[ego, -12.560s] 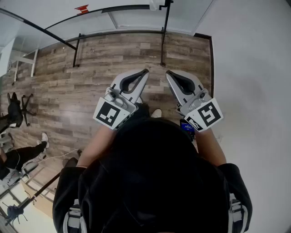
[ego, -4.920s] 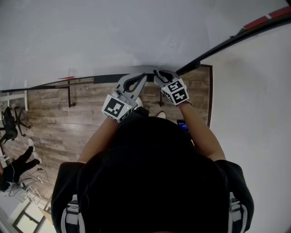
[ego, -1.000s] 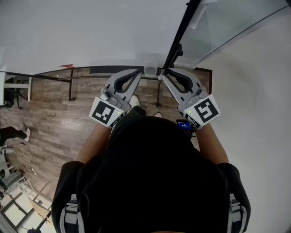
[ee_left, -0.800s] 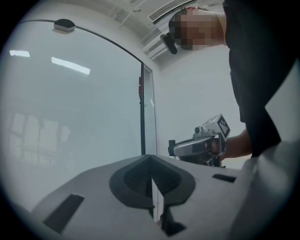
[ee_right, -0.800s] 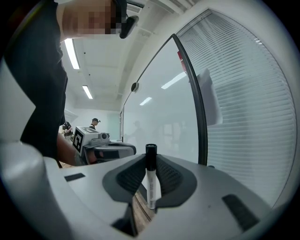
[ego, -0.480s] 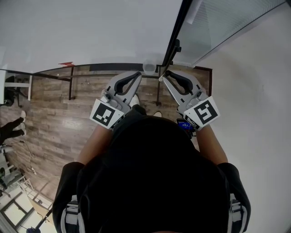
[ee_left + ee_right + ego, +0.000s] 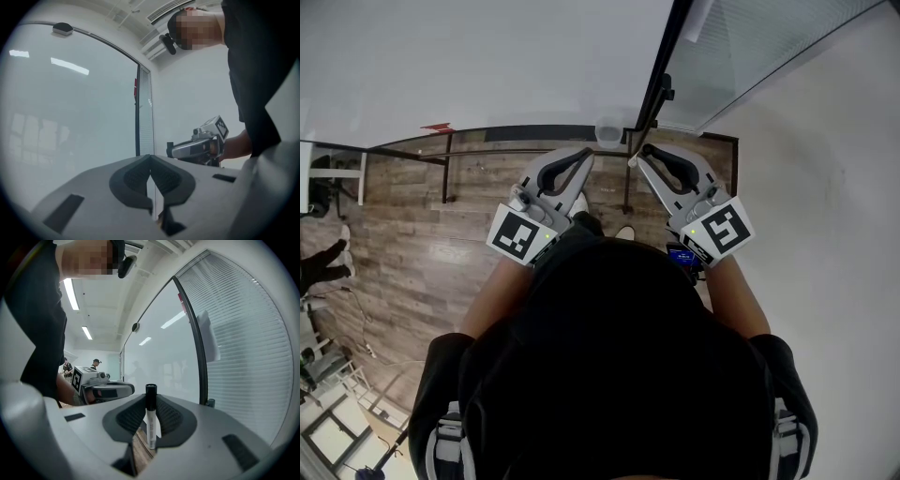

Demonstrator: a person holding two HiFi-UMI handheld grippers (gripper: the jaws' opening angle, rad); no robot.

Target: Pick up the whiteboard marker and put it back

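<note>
A whiteboard marker (image 7: 150,420), white-bodied with a black cap on top, stands upright between the jaws of my right gripper (image 7: 150,404), which is shut on it. In the head view only its pale end (image 7: 632,161) shows at the tip of the right gripper (image 7: 641,156). My left gripper (image 7: 150,159) is shut with nothing between its jaws and is held level beside the right one (image 7: 581,159). Both point at the whiteboard (image 7: 487,56), just short of its dark ledge (image 7: 534,134).
A black frame post (image 7: 661,66) divides the whiteboard from a glass panel with blinds (image 7: 750,47). A small round object (image 7: 607,131) sits on the ledge. A white wall (image 7: 825,187) rises at the right. Two people (image 7: 96,363) stand far off over the wood floor (image 7: 422,244).
Since the earliest frame the person has turned to face the board, and the right gripper reached to the ledge. Over the last second both grippers drew slightly back from it.
</note>
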